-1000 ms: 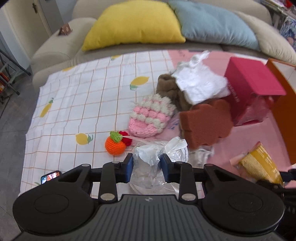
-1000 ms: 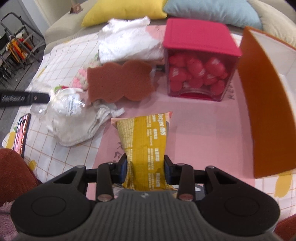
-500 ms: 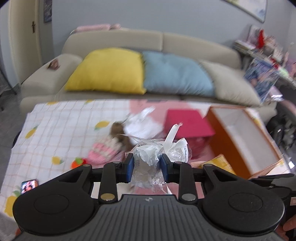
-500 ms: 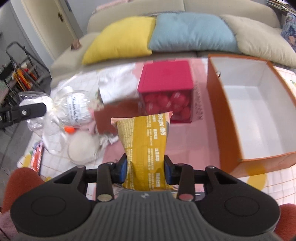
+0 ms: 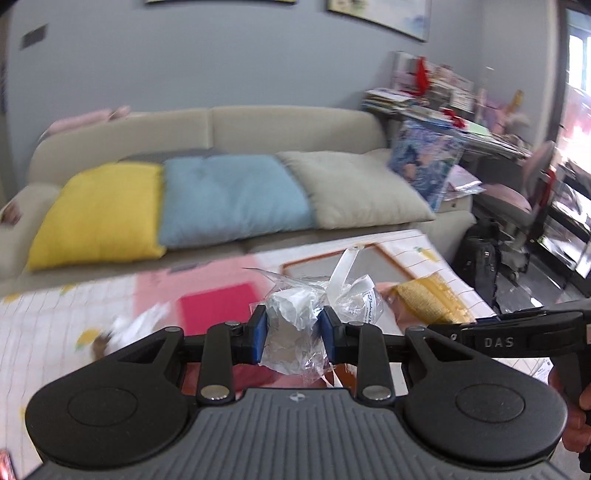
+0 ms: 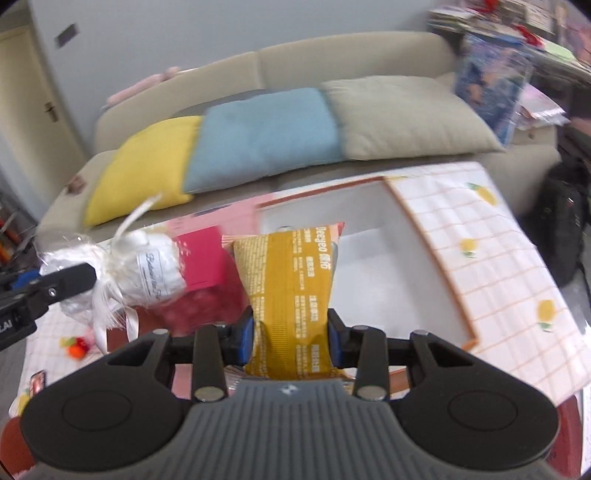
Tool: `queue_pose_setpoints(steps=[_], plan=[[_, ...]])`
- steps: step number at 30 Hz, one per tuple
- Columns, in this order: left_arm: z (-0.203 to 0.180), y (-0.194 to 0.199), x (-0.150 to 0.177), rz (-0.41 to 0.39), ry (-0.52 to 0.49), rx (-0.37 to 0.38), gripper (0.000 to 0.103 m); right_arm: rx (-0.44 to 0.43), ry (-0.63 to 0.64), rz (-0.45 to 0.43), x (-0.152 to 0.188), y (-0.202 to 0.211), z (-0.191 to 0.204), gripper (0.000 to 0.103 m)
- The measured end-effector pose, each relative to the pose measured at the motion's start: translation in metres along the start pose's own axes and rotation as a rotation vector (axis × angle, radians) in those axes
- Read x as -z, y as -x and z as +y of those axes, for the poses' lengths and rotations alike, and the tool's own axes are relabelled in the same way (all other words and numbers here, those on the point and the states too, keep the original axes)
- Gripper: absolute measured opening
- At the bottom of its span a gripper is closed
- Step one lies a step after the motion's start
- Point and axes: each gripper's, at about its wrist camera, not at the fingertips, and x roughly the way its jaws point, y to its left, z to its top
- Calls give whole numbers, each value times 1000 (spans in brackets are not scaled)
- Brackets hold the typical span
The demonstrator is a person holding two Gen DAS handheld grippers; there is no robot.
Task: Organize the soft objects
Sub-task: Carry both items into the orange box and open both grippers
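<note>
Both loads have left the worktop since a second ago: my left gripper stays clenched on the cellophane bag, my right gripper on the yellow snack packet, now raised before the open orange box, ready for deposit.

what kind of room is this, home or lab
Most likely a home living room. A beige sofa carries yellow, blue and grey cushions, framed pictures hang on the wall, and a cluttered shelf of books stands beside it.
</note>
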Motion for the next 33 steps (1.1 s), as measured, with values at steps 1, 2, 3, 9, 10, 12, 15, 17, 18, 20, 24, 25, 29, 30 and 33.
queue_pose_setpoints(steps=[1, 2, 3, 9, 10, 12, 15, 17, 18, 20, 24, 25, 29, 30, 33], plan=[[-11, -8, -3, 0, -27, 10, 34, 9, -12, 10, -3, -3, -9, 38], [-23, -18, -5, 4, -55, 15, 34, 18, -23, 24, -7, -8, -17, 38], [-34, -30, -6, 15, -85, 16, 34, 30, -38, 38, -9, -14, -25, 38], [-86, -87, 11, 112, -270, 34, 34, 98, -37, 145, -14, -61, -58, 38], [-92, -94, 15, 132, -294, 37, 34, 101, -31, 166, -12, -68, -61, 38], [-96, -107, 23, 171, -311, 47, 34, 90, -18, 200, -10, -83, -64, 38], [-98, -124, 32, 232, -330, 59, 35, 92, 3, 232, -3, -97, -66, 38], [-95, -134, 36, 258, -329, 69, 36, 101, 30, 251, -2, -106, -65, 38], [-95, -138, 38, 270, -337, 69, 36, 101, 40, 264, -4, -112, -66, 38], [-96, -146, 41, 281, -359, 74, 37, 99, 56, 296, -5, -120, -66, 38], [-91, -160, 46, 330, -351, 90, 40, 108, 108, 358, -6, -138, -64, 38], [-90, -163, 47, 346, -348, 94, 41, 108, 124, 373, -5, -141, -63, 38], [-86, -168, 51, 354, -343, 101, 50, 112, 176, 422, -1, -154, -61, 40], [-86, -168, 51, 358, -341, 106, 53, 109, 186, 428, 0, -155, -60, 40], [-85, -168, 50, 360, -344, 112, 54, 126, 212, 440, -2, -156, -56, 41]])
